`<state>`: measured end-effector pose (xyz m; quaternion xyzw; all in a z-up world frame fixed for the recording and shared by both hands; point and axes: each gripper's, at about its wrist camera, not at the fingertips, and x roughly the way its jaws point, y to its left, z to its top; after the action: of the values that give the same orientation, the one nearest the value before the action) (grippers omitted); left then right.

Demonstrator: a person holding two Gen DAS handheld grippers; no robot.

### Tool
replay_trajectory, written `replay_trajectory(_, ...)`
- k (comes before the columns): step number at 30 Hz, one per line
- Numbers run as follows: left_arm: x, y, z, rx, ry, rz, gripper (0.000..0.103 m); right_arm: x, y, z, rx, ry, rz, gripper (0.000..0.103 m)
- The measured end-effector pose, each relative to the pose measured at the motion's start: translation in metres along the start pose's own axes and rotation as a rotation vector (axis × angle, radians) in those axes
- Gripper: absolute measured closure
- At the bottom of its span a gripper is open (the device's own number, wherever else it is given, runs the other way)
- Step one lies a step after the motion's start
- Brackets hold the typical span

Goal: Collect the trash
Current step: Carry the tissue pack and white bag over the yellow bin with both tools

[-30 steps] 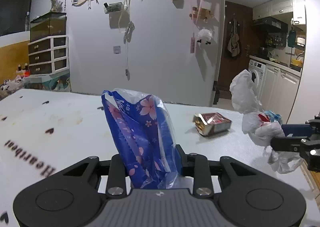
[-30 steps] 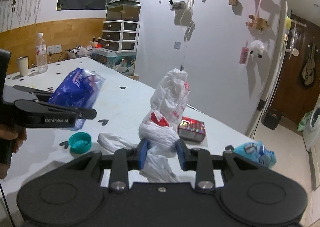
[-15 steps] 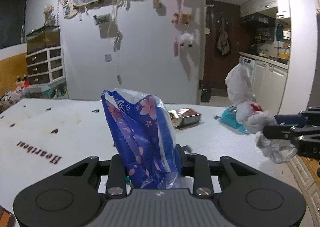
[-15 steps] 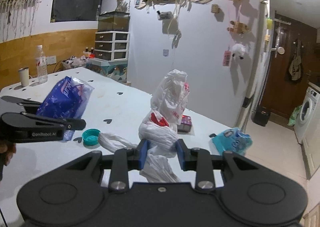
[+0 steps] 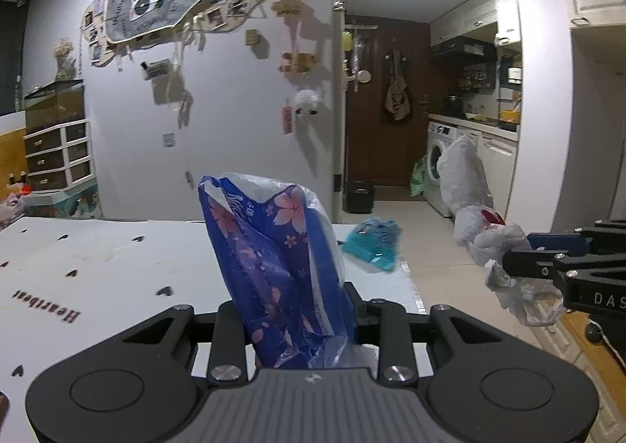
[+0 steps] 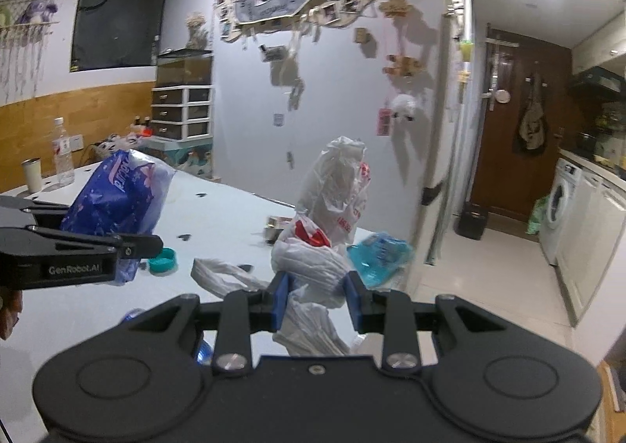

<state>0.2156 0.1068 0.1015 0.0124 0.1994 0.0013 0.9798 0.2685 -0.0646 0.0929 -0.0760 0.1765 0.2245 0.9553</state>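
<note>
Both tools swung rightward; left tool [image 5: 297,321] grips blue bag [image 5: 274,259], right tool [image 6: 317,298] white bag [image 6: 324,232].

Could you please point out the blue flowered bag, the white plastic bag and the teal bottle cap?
blue flowered bag [image 5: 274,259], left wrist view, middle of its printed side.
white plastic bag [image 6: 332,185], right wrist view, its upper crumpled part.
teal bottle cap [image 6: 164,260], right wrist view, its rim.

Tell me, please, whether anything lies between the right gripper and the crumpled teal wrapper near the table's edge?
Only its own load: the right gripper is shut on a white plastic bag, which hangs directly before the crumpled teal wrapper.
</note>
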Motion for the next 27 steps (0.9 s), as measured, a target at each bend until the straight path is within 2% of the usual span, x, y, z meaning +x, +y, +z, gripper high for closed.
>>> replay_trajectory(14,-0.003,-0.112,-0.011,0.071,0.009,-0.154,0.070,-0.067,-0.079,-0.045,0.098,0.008,-0.150,0.071)
replay_trajectory(27,0.027,-0.204,-0.039,0.121,0.086,-0.289,0.070,-0.087,-0.139,-0.108,0.223,0.069,-0.254,0.071)
